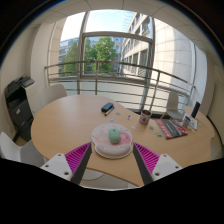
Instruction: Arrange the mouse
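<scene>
Hovering above the near edge of the round wooden table (60, 125), the hand-held gripper (112, 163) is spreading its two fingers wide, and their magenta pads (78, 156) are facing inward toward each other. Nothing is being pressed between them.

Just ahead of the fingers, roughly centred in the gap, a round pale plate (112, 141) is sitting on the table. It is carrying a small light-green rounded object (114, 133), which is standing upright near the plate's middle; what this object is cannot be told from the view. The plate is lying clear of both fingers, not touched by either.

Farther across the table, beyond the plate, a dark computer mouse (107, 107) is resting on the wood by itself, well apart from the fingers and from the plate. To the right of the plate, a small dark cup (144, 118) is standing upright; whether anything is in it cannot be seen. Beside that cup, nearer the table's right rim, a stack of colourful magazines (174, 128) is lying flat.

White chairs (15, 148) are standing around the table. Behind it, tall windows (100, 50) are showing green trees and buildings outside, and a dark printer-like device (20, 98) is sitting off to the left by the wall.
</scene>
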Motion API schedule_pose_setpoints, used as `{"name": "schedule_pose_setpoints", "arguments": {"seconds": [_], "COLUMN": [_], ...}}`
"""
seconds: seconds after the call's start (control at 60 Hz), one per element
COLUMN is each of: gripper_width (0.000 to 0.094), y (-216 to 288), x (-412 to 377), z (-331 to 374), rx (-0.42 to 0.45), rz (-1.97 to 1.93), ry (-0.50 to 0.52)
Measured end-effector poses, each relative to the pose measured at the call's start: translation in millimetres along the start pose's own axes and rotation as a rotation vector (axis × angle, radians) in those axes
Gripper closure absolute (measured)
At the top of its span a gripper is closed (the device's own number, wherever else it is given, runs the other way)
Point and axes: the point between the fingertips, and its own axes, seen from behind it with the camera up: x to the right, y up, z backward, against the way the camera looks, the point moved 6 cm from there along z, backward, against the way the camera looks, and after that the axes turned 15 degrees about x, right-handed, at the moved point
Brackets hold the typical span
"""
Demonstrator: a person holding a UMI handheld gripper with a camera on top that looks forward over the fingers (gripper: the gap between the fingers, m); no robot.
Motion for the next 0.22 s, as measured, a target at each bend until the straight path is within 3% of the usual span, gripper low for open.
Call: {"name": "schedule_pose_setpoints", "arguments": {"seconds": [0.217], "gripper_width": [0.0089], "y": [-5], "x": [0], "z": [22], "rx": [-0.015], "rz": [0.012], "ry": [0.012]}}
